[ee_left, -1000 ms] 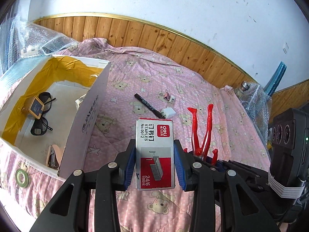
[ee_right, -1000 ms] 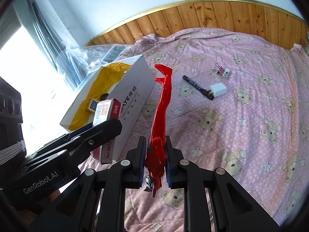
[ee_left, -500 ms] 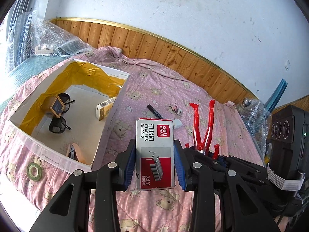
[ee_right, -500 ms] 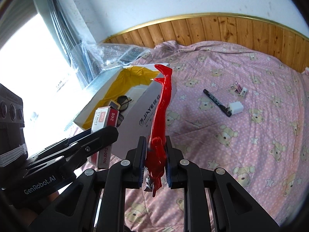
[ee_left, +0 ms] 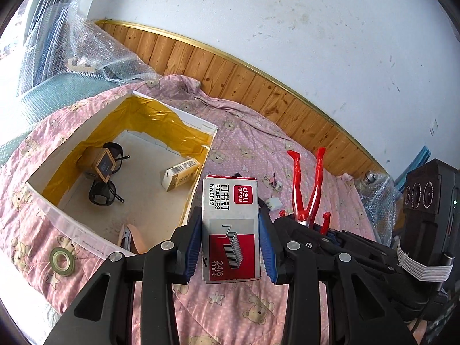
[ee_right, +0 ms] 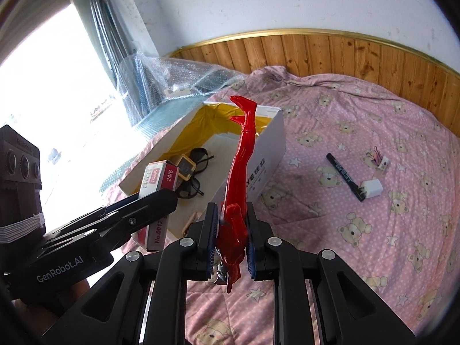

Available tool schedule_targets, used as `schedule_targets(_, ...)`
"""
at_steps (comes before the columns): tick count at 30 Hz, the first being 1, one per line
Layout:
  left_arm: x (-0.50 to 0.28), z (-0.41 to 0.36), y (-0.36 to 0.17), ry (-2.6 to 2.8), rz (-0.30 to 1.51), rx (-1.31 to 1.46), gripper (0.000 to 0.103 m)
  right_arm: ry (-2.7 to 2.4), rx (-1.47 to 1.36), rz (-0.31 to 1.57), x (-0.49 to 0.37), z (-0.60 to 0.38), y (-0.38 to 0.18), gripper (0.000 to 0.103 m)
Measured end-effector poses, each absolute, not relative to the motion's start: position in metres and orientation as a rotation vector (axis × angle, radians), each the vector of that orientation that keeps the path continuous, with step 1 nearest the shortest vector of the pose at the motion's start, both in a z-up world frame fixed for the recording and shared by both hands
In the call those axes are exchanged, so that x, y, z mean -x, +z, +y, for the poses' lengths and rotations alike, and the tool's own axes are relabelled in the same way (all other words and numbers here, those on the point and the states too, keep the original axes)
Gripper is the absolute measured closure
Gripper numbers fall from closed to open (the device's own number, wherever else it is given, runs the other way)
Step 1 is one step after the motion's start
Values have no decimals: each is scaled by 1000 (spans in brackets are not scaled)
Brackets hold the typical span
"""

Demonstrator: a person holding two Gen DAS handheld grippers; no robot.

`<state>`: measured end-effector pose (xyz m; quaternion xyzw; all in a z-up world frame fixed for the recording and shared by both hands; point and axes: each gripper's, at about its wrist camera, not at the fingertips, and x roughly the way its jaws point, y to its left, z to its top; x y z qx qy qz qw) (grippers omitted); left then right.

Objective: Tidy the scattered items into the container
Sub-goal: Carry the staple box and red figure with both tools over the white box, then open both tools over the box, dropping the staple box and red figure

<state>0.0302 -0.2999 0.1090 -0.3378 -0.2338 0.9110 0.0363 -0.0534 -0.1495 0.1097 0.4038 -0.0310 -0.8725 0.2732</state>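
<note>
Marker (ee_right: 345,176) near the box (ee_left: 201,128) was partly hidden behind the staples box (ee_left: 231,227) in the left view. The left claw (ee_left: 230,247) clamped this staples box just beside the box's near wall; the right claw (ee_right: 230,243) gripped the red figure (ee_right: 240,178), its head cut off.

staple box (ee_left: 231,227): matt card | toy figure (ee_right: 240,178): glossy red plastic | bedspread (ee_right: 373,201): soft quilted cloth | wall panelling (ee_right: 345,54): varnished wood

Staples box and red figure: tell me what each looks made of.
Staples box: printed cardboard, matte, with crisp folded edges, held by the left gripper. Red figure: likely moulded plastic, glossy, with bright highlights along its legs, held by the right gripper.
</note>
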Motion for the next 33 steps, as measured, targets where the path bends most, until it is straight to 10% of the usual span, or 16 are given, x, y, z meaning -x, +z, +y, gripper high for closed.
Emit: schedule_targets(33,39,-392,72,2782,-937,1176,65,-2225,-1073,59,151,-251,115,85)
